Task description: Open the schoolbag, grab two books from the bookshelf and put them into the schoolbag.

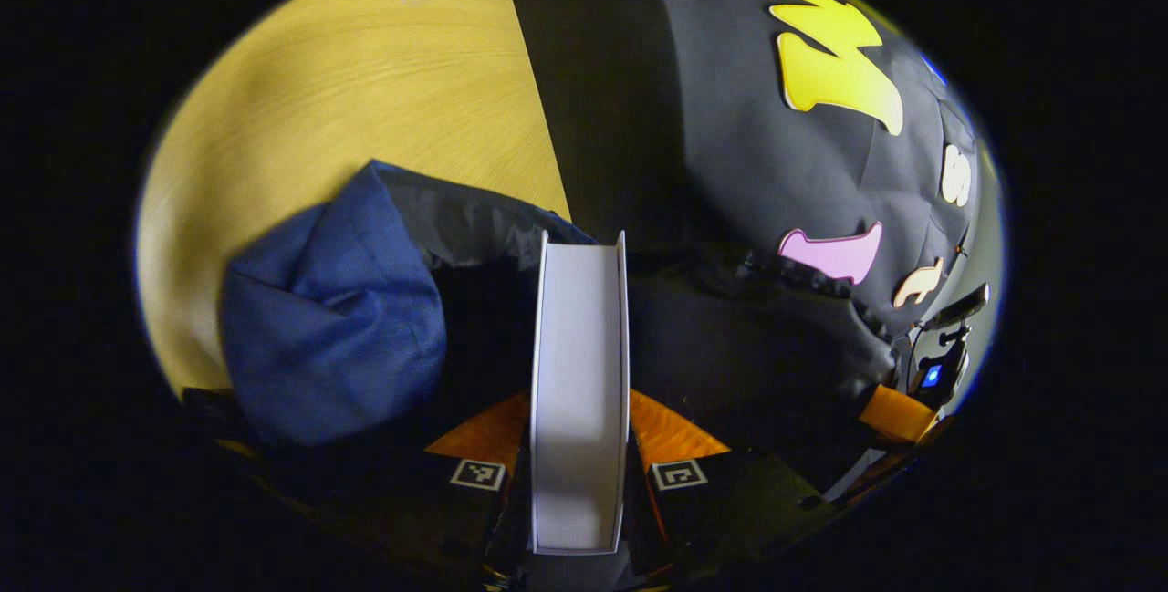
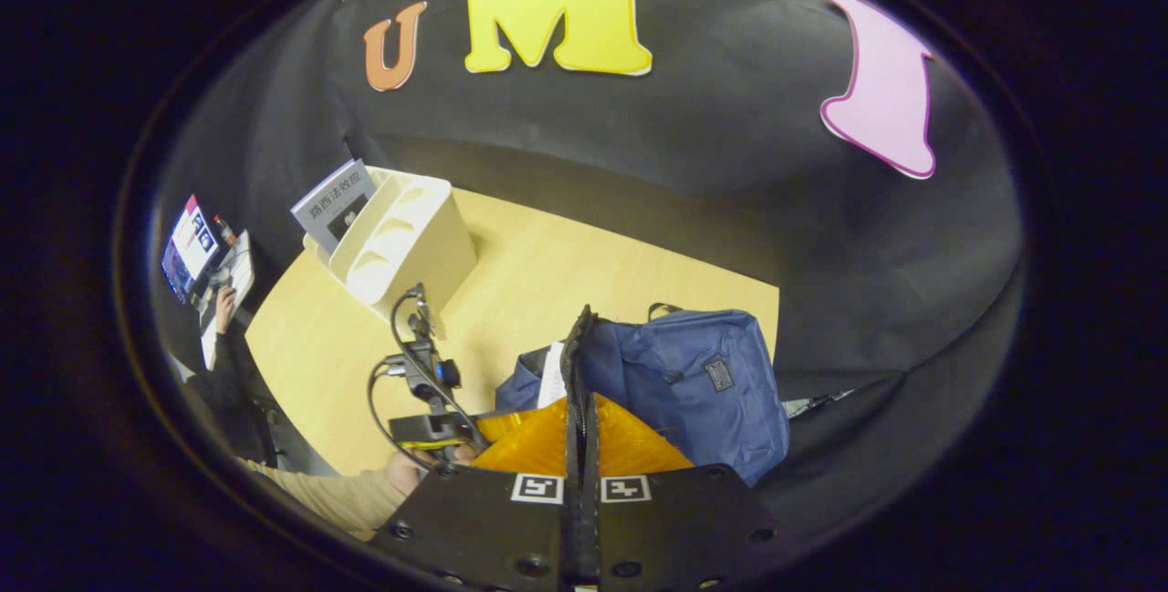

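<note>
My left gripper (image 1: 580, 410) is shut on a white book (image 1: 580, 346), held upright with its page edge facing the camera. The book hangs over the dark open mouth of the blue schoolbag (image 1: 328, 318). In the right gripper view the schoolbag (image 2: 693, 382) lies on the wooden table, and my right gripper (image 2: 580, 405) is shut on the black rim (image 2: 578, 346) of its opening, holding it up. The white book (image 2: 552, 373) shows just left of that rim. A white bookshelf (image 2: 401, 241) at the table's far left holds another book (image 2: 333, 204).
The wooden table (image 2: 584, 273) stretches between bookshelf and bag. A hand and sleeve (image 2: 365, 492) hold the left gripper (image 2: 429, 428), with its cables, at lower left. The black cloth wall closes the back and right. A person sits at a screen (image 2: 192, 250) far left.
</note>
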Action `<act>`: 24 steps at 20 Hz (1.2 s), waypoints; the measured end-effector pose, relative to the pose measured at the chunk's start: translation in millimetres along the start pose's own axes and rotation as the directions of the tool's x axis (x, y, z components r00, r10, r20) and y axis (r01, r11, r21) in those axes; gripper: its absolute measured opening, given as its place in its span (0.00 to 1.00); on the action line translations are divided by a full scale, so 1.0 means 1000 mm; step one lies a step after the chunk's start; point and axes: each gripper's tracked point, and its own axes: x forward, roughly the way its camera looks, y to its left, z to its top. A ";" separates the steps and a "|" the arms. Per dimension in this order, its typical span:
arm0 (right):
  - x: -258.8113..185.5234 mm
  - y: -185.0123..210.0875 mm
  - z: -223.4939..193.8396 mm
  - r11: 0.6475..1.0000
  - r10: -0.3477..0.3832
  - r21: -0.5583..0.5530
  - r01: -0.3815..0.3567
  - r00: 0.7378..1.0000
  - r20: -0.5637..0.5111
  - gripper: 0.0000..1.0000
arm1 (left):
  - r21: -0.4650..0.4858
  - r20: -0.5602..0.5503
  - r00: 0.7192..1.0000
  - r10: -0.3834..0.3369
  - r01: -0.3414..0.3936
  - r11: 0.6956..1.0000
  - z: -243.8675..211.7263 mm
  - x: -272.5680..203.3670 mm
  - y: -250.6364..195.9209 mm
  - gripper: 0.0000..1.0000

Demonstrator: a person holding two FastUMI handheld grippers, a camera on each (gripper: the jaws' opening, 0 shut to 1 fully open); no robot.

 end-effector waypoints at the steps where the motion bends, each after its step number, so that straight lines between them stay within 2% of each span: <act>1: 0.001 0.000 -0.001 1.000 0.005 0.003 -0.005 1.000 -0.004 0.00 | -0.004 0.001 1.000 -0.015 0.015 1.000 -0.005 0.010 -0.004 0.44; 5: 0.005 0.002 -0.005 1.000 0.016 -0.019 -0.016 1.000 -0.011 0.00 | -0.022 0.026 0.998 -0.050 0.050 0.998 -0.012 0.038 -0.004 0.44; 6: 0.004 0.002 -0.006 1.000 0.018 -0.018 -0.018 1.000 -0.008 0.00 | -0.018 0.027 0.999 -0.047 0.048 0.999 -0.013 0.042 -0.004 0.44; 8: 0.005 -0.003 -0.007 0.999 -0.004 -0.034 0.004 1.000 -0.006 0.00 | -0.012 0.025 1.000 0.002 -0.002 1.000 -0.012 0.046 0.004 0.45; 10: 0.007 -0.007 -0.011 0.999 -0.013 -0.033 0.013 1.000 -0.006 0.00 | 0.004 0.018 0.999 0.028 -0.028 1.000 -0.013 0.039 0.004 0.51; 12: 0.010 -0.012 -0.012 0.998 -0.037 -0.051 0.037 0.999 -0.004 0.00 | 0.039 0.006 0.997 0.076 -0.076 0.996 -0.015 0.027 0.008 0.65; 13: 0.010 -0.013 -0.013 0.998 -0.039 -0.053 0.038 0.999 -0.004 0.00 | 0.043 0.000 0.996 0.084 -0.084 0.996 -0.014 0.020 0.006 0.76; 17: 0.018 -0.014 -0.025 0.998 -0.058 -0.030 0.057 0.998 -0.023 0.00 | 0.082 -0.029 0.992 0.126 -0.124 0.989 -0.014 -0.022 0.008 0.82; 18: 0.021 -0.013 -0.029 0.998 -0.062 -0.020 0.062 0.998 -0.031 0.00 | 0.096 -0.029 0.991 0.132 -0.129 0.987 -0.011 -0.038 0.004 0.94; 19: 0.024 -0.010 -0.033 0.998 -0.062 -0.016 0.061 0.997 -0.044 0.00 | 0.128 -0.032 0.988 0.152 -0.146 0.981 -0.009 -0.058 0.002 0.82; 24: 0.029 0.010 -0.054 0.997 -0.074 -0.002 0.074 0.996 -0.055 0.00 | 0.337 -0.022 0.960 0.279 -0.256 0.906 0.017 -0.143 -0.010 0.82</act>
